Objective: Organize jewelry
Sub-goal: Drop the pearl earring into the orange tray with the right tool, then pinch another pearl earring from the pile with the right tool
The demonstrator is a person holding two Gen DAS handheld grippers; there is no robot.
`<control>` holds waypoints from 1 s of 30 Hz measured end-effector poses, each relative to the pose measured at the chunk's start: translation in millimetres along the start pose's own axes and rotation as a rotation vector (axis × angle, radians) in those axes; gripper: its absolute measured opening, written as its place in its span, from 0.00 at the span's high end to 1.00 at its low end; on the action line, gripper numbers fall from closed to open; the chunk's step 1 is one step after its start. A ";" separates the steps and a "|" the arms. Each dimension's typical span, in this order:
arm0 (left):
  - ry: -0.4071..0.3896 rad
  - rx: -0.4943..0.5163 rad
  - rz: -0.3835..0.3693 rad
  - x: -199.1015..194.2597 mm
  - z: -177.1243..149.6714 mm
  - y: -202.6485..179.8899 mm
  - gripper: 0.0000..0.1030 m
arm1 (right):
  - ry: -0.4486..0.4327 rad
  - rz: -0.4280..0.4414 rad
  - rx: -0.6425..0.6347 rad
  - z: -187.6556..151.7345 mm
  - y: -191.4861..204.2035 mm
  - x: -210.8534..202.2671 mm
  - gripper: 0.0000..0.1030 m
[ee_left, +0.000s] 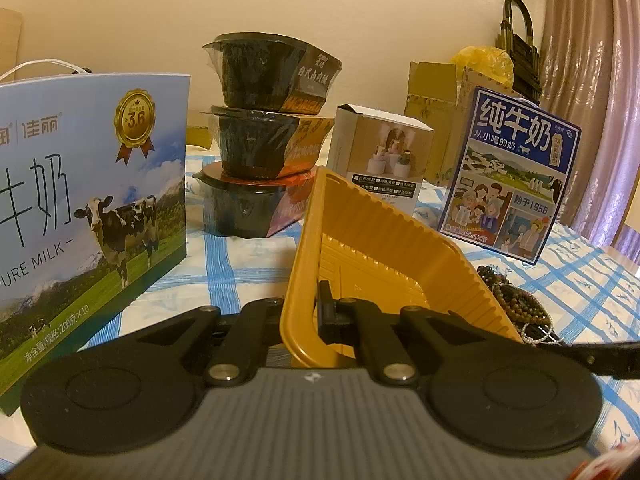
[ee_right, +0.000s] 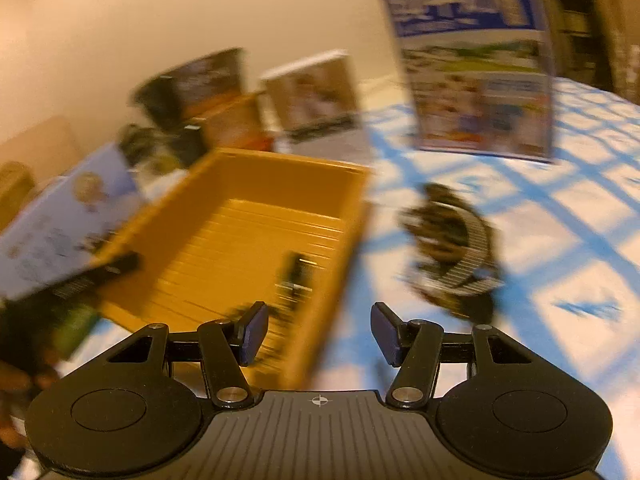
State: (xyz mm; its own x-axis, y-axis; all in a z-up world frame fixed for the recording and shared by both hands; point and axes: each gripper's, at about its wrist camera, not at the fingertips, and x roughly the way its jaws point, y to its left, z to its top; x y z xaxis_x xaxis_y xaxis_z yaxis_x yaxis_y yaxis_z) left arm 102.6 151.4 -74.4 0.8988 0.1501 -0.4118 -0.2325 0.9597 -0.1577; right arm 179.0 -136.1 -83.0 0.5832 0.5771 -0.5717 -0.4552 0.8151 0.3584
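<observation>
The jewelry pile (ee_right: 452,256) lies ahead and right of the right gripper (ee_right: 320,330) — fingers spread, empty — while the left gripper (ee_left: 310,312) pinches the yellow tray's (ee_left: 384,232) rim, tilting it.

Motion blur smears the jewelry heap (ee_right: 452,256); the picture's edge crops the milk carton (ee_left: 80,208).

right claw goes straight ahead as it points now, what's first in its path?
Likely the yellow tray: its near right wall sits just ahead of the open right claw. The view is blurred, so it could instead slip past onto the checked cloth, left of the jewelry pile.
</observation>
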 end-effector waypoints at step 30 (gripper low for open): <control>0.005 0.006 0.008 0.6 -1.0 0.7 0.95 | 0.039 -0.169 -0.087 -8.2 -54.2 22.4 0.49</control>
State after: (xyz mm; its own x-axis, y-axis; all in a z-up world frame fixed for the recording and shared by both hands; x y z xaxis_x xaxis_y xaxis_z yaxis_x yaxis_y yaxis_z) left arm 102.6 151.8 -75.7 0.8950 0.1566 -0.4176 -0.2376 0.9598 -0.1492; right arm 211.2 -167.8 -121.3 0.6304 0.4285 -0.6473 -0.4107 0.8917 0.1903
